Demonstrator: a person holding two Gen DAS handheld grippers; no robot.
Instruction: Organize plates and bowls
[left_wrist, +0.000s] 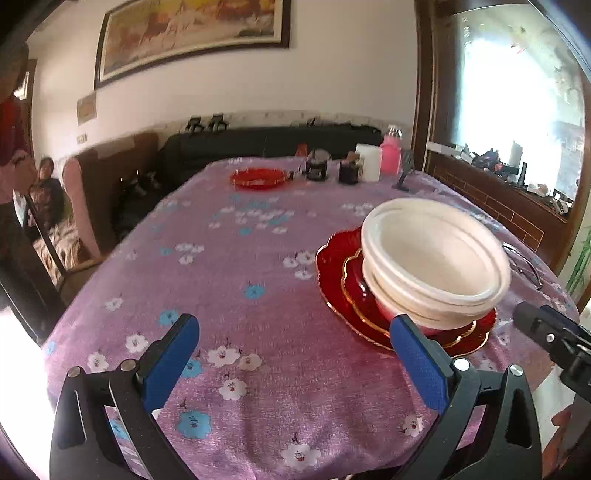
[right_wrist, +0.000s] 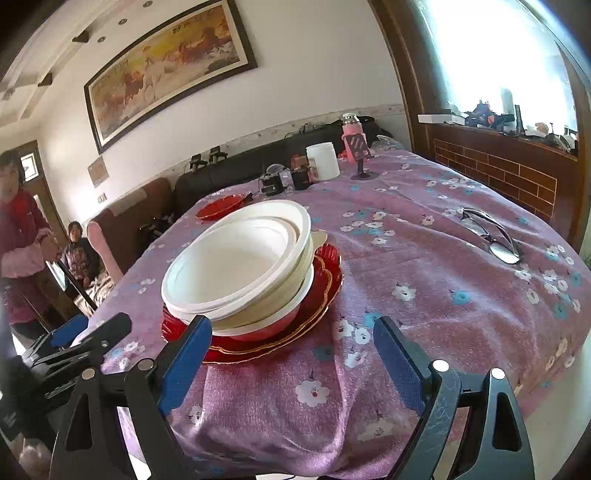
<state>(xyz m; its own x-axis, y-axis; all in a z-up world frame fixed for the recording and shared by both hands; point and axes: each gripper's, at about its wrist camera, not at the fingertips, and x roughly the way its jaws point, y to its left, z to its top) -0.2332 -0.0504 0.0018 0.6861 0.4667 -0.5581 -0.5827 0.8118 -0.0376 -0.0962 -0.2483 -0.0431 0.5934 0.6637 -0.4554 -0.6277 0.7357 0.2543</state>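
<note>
On the counter (right_wrist: 424, 295), under its purple flowered cloth, the stack of white bowls (right_wrist: 240, 266) sat nested, mouths up and empty, leaning toward the left in the right wrist view. Beneath them lay a small red gold-rimmed plate (right_wrist: 321, 284) resting flat on a larger red plate (right_wrist: 258, 347), all near the counter's front edge. Both tools were released! The left tool (left_wrist: 295, 365) had its blue pads spread wide over bare cloth, with the stack just beyond its right finger. The right tool (right_wrist: 291, 354) stood equally wide, nothing gripped, with the plate's rim behind its left finger. Far back, another red plate (left_wrist: 258, 178) lay flat beside dark jars (left_wrist: 317, 164), a white container (right_wrist: 323, 161) and a pink bottle (left_wrist: 391, 153). Eyeglasses (right_wrist: 491, 232) rested off to the right.
</note>
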